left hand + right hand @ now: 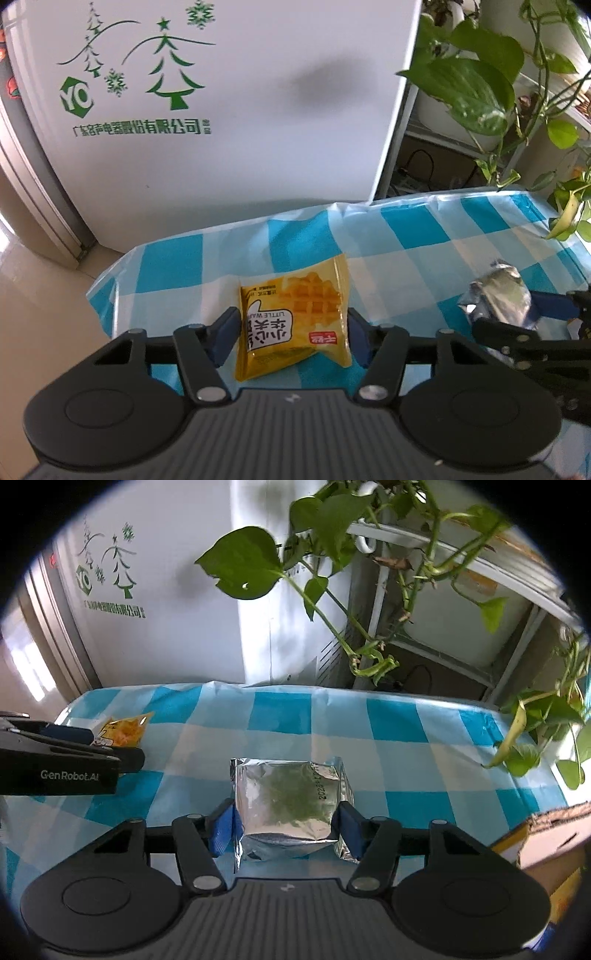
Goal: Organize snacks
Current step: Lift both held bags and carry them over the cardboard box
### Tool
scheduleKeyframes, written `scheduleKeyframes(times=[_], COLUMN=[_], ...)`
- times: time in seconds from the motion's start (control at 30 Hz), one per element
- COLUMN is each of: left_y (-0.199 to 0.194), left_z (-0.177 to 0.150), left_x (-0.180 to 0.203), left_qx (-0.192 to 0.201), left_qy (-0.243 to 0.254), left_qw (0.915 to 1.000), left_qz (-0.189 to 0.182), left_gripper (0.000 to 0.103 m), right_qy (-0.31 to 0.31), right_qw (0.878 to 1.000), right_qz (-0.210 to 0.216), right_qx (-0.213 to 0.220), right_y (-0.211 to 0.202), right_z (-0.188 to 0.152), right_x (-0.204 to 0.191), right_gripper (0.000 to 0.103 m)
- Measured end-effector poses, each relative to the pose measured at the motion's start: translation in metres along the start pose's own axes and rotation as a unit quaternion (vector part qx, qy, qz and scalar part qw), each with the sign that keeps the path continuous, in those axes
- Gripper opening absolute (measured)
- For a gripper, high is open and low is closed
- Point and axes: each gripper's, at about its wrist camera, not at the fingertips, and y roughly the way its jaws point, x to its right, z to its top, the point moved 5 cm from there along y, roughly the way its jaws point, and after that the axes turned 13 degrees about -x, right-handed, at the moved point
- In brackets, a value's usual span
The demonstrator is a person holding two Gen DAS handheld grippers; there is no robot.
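table (399, 723) — blue-white checked cloth | on it — yellow snack packet (295, 317), silver packet (291, 805)

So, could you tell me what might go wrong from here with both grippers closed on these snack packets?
The left gripper pinches the yellow waffle packet by its sides; it may crumple or slip. The crinkled silver foil packet in the right gripper could slide out. Trailing green vines overhang the checked tablecloth.

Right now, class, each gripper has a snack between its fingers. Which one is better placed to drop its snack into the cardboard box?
The right gripper: it holds the silver packet, and the cardboard box sits just to its right. The left gripper, with the yellow packet, is farther away.
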Motion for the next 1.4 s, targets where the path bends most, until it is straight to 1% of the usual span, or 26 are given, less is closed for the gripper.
scheduleKeyframes(times=[0.13,0.33,0.53,0.77,1.03,1.3,1.4], left_y=[-0.009,-0.024,-0.038,-0.055,-0.072,-0.092,-0.099], left_z=[-0.006,-0.015,-0.029,-0.045,-0.068,-0.092,-0.104], left_x=[-0.008,-0.013,-0.006,0.000,0.005,0.012,0.014], left_qx=[0.000,0.005,0.012,0.020,0.031,0.054,0.060], left_qy=[-0.012,-0.017,-0.011,-0.017,-0.028,-0.017,-0.018], left_qw=[0.9999,0.9997,0.9996,0.9991,0.9985,0.9980,0.9976], left_qz=[-0.011,-0.015,-0.023,-0.033,-0.036,-0.028,-0.031], left_gripper=[0.058,0.058,0.058,0.058,0.058,0.059,0.059], right_qy=[0.021,0.022,0.010,-0.006,0.003,0.010,0.013], right_qw=[0.999,0.999,0.999,0.999,0.999,0.997,0.996], right_qz=[0.026,0.036,0.038,0.039,0.043,0.048,0.053], right_qx=[-0.006,-0.010,-0.006,0.008,0.028,0.056,0.067], right_y=[-0.007,-0.019,-0.040,-0.066,-0.090,-0.120,-0.132], right_z=[-0.005,-0.016,-0.028,-0.040,-0.051,-0.063,-0.069], right_x=[0.004,0.000,-0.008,-0.017,-0.018,-0.017,-0.016], right_gripper=[0.065,0.065,0.065,0.065,0.065,0.065,0.065])
